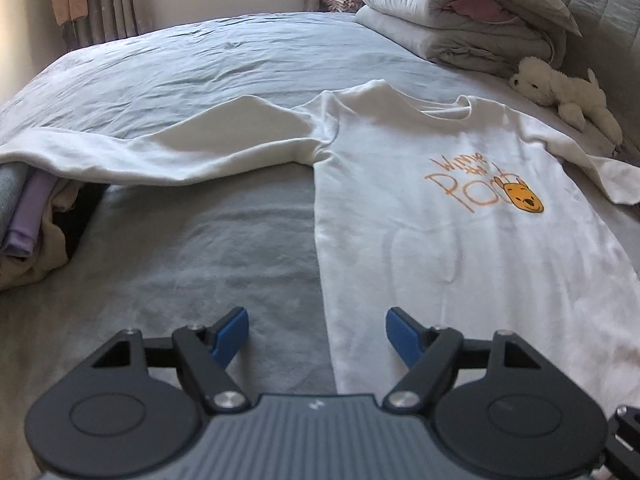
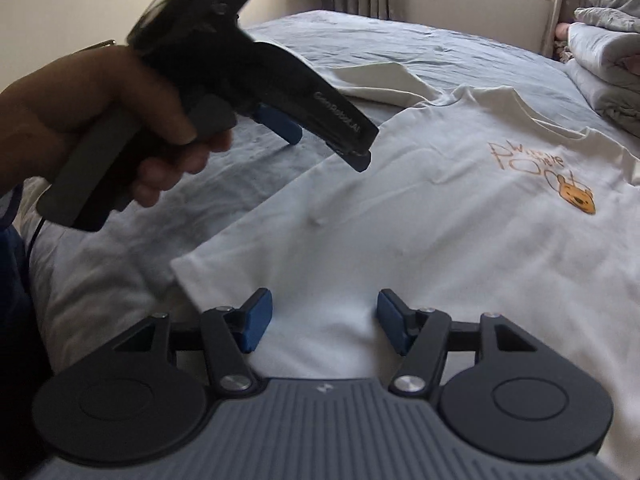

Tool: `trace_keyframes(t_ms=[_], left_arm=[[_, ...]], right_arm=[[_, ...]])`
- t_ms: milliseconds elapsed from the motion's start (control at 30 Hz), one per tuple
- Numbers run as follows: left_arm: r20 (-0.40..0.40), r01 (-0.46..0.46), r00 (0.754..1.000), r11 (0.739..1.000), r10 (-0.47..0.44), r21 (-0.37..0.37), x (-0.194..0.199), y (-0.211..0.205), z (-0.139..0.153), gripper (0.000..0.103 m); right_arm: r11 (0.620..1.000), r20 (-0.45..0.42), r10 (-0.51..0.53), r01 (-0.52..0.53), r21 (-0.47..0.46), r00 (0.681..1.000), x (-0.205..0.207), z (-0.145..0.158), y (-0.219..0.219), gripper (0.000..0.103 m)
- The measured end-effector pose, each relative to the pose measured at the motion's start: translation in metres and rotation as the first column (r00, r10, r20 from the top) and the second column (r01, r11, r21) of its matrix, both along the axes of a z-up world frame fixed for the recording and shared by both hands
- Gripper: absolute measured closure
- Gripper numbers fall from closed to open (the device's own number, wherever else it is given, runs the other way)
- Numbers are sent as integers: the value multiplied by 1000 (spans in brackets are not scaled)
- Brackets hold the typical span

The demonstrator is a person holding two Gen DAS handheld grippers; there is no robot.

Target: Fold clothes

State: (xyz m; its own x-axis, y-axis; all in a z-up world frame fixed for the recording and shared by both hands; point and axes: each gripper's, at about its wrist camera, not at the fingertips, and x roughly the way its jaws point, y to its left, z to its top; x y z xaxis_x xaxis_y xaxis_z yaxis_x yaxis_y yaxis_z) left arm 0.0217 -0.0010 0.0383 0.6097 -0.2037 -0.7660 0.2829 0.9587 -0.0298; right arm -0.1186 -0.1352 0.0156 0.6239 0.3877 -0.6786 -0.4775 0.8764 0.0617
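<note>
A white long-sleeved cotton shirt (image 1: 440, 220) with an orange bear print lies face up, spread flat on the bed's wrinkled blue-grey sheet (image 1: 180, 80), one sleeve stretched out over a small pile of folded grey, lilac and cream clothes (image 1: 28, 220). The left gripper (image 1: 316, 334) hovers with its blue-padded jaws wide apart over the shirt's side edge, nothing between them. The right gripper (image 2: 324, 320) stands fairly wide over the shirt's lower hem; it seems clear of the cloth, though the view is close. A hand (image 2: 100, 120) grips the left tool's handle. A white plush toy (image 1: 568, 92) lies beside stacked grey quilts (image 1: 460, 12)
</note>
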Motion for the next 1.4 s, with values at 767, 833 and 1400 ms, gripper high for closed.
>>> trace_keyframes(t_ms=[767, 833, 1400], left_arm=[[28, 121, 992, 993, -121, 10, -18, -22, -7, 23], [34, 142, 989, 989, -143, 27, -22, -25, -9, 22], [39, 139, 989, 989, -141, 47, -15, -19, -13, 17]], right_arm=[[974, -76, -228, 226, -30, 971, 81, 25, -90, 46], [973, -119, -230, 230, -13, 966, 83, 13, -104, 46], [558, 427, -544, 691, -459, 722, 42, 28, -267, 47]])
